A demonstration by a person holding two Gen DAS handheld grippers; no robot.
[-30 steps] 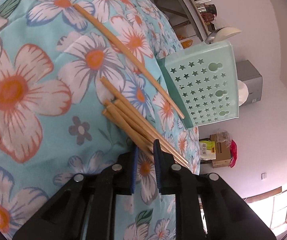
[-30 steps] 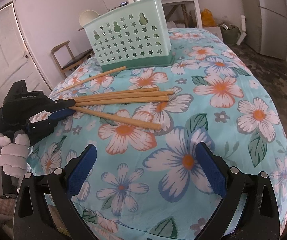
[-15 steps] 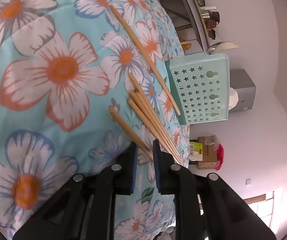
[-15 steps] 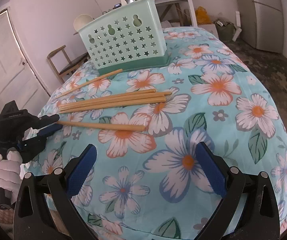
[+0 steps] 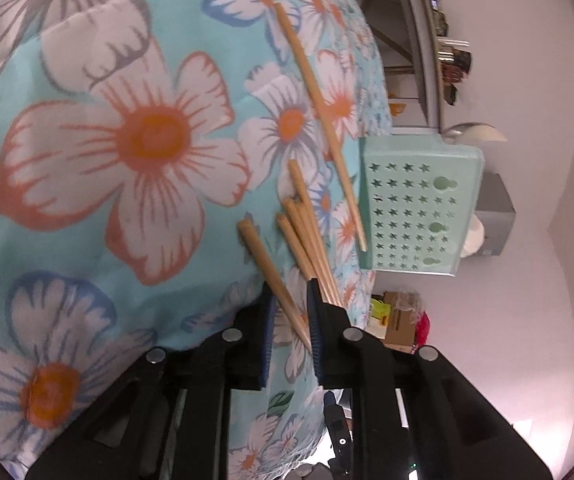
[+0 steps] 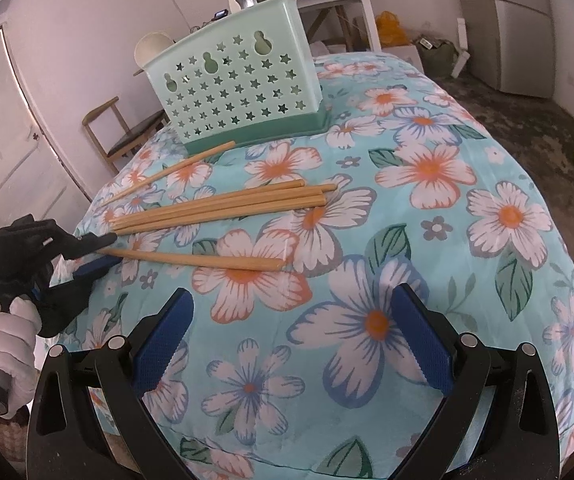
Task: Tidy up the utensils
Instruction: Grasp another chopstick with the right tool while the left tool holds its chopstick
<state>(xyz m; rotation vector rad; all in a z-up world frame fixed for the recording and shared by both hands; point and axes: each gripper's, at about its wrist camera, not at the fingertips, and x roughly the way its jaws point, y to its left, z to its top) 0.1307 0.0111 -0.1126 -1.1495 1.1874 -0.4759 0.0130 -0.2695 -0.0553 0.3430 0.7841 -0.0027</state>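
Gripping one chopstick [image 6: 199, 259] by its thin end, left gripper [image 5: 290, 316] fingers nearly shut on it. Right gripper [image 6: 287, 338] fingers wide, empty. Five loose chopsticks [image 6: 223, 206] lay on floral worktop [image 6: 487, 216]; basket [image 6: 235, 92] apparently unfilled by these.

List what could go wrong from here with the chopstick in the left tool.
1. The left tool pinches the single chopstick only at its thin tip, so the long free end could sag, swing or slip out when lifted.
2. The bundle of chopsticks lies right beside that tool; a sideways move could knock or scatter them.
3. The green basket stands at the far side of the table; the long chopstick could strike its wall instead of dropping in.
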